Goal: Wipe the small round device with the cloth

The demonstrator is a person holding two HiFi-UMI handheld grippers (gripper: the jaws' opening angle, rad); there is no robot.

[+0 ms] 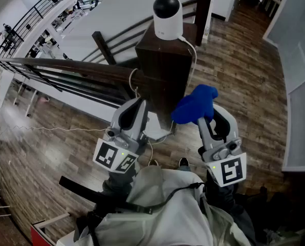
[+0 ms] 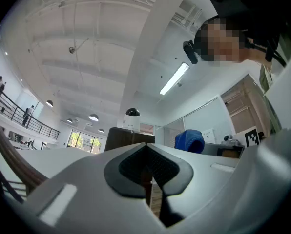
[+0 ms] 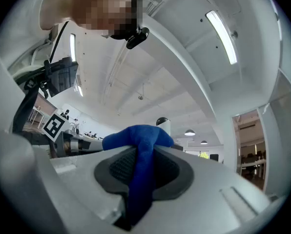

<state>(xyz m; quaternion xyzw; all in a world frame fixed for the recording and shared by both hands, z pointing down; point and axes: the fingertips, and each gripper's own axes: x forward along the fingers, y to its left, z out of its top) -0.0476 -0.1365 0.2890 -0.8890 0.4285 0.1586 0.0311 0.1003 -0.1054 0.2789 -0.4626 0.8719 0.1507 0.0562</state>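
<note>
The small round device (image 1: 168,17), white with a black dome, stands on top of a dark wooden post (image 1: 162,70). My right gripper (image 1: 206,118) is shut on a blue cloth (image 1: 196,104) that bunches above its jaws, below and to the right of the device. In the right gripper view the cloth (image 3: 140,145) runs down between the pads, and the device (image 3: 163,125) peeks out behind it. My left gripper (image 1: 138,104) is shut and empty, close to the post's near face. The left gripper view shows the device (image 2: 132,118) ahead and the cloth (image 2: 189,140) to the right.
A dark handrail (image 1: 65,68) runs left from the post, with an open drop beyond it. A white cable (image 1: 192,50) hangs from the device down the post to a white box (image 1: 157,129) on the wood floor. A pale partition (image 1: 301,86) stands at the right.
</note>
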